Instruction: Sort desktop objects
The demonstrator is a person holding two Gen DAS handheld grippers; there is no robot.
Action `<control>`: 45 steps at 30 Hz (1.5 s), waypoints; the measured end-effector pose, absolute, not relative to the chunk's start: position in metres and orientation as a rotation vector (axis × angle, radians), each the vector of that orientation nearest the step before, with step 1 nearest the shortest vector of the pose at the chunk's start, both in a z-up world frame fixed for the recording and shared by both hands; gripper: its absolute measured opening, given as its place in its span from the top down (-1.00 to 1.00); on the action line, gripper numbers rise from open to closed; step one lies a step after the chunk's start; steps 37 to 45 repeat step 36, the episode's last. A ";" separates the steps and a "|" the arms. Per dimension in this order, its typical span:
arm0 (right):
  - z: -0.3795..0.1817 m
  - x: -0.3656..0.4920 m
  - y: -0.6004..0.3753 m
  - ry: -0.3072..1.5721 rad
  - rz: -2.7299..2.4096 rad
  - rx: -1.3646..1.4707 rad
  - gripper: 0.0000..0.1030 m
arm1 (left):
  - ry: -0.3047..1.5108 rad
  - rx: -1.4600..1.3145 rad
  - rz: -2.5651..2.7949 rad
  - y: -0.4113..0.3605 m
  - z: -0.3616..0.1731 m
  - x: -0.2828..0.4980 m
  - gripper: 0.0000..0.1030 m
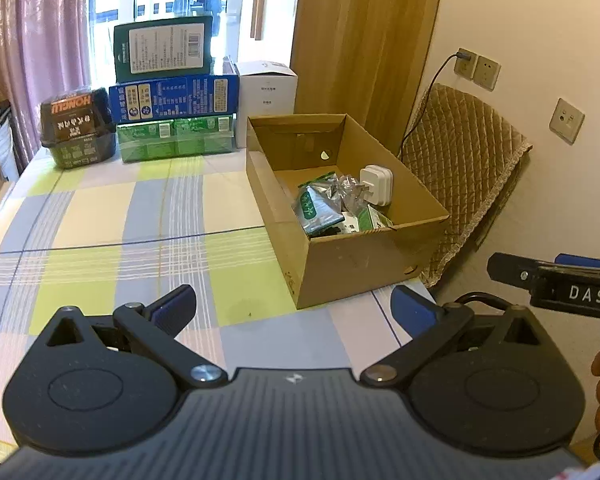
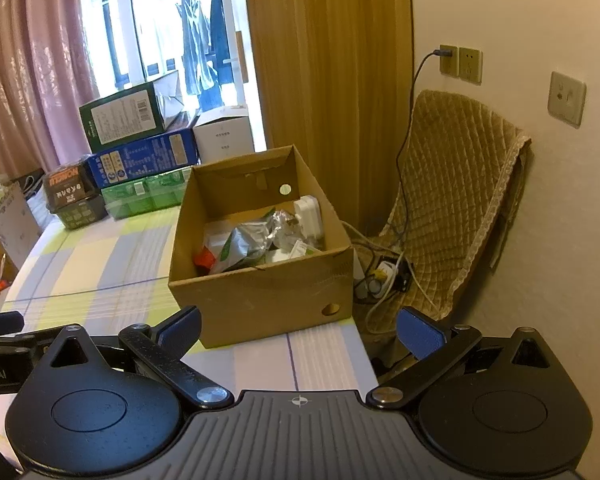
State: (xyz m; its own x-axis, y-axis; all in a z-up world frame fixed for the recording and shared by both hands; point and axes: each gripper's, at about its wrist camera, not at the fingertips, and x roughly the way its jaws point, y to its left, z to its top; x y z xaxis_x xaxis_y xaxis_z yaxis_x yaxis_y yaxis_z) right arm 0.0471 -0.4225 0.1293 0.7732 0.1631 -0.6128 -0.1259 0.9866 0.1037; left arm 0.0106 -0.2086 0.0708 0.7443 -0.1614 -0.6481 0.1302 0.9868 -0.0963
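Observation:
An open cardboard box (image 1: 340,268) (image 2: 260,300) stands at the right end of the table. Inside it lie a white charger (image 1: 376,184) (image 2: 309,216), a silver-green foil packet (image 1: 318,208) (image 2: 244,246), crumpled foil and small green-white packs; an orange item (image 2: 205,259) shows in the right wrist view. My left gripper (image 1: 296,312) hovers open over the checked tablecloth (image 1: 140,248), short of the box, with nothing between its blue pads. My right gripper (image 2: 300,330) is open and empty too, just before the box's near wall. It also shows at the left wrist view's right edge.
Stacked packages stand at the table's far end: a green box (image 1: 164,50), a blue box (image 1: 176,96), green packs (image 1: 176,140), a dark tub (image 1: 78,128), a white box (image 1: 266,92). A padded chair (image 2: 452,208) with a cable and power strip (image 2: 384,276) sits right of the table.

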 end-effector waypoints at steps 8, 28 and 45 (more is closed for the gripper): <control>0.131 0.045 -0.421 0.666 0.153 0.045 -0.96 | 0.723 -0.084 -0.175 -0.210 0.072 0.013 -0.97; 0.121 0.044 -0.414 0.691 0.165 0.020 -0.96 | 0.759 -0.067 -0.184 -0.213 0.062 0.019 -0.98; 0.117 0.044 -0.410 0.697 0.168 0.014 -0.96 | 0.753 -0.032 -0.195 -0.214 0.058 0.020 -0.98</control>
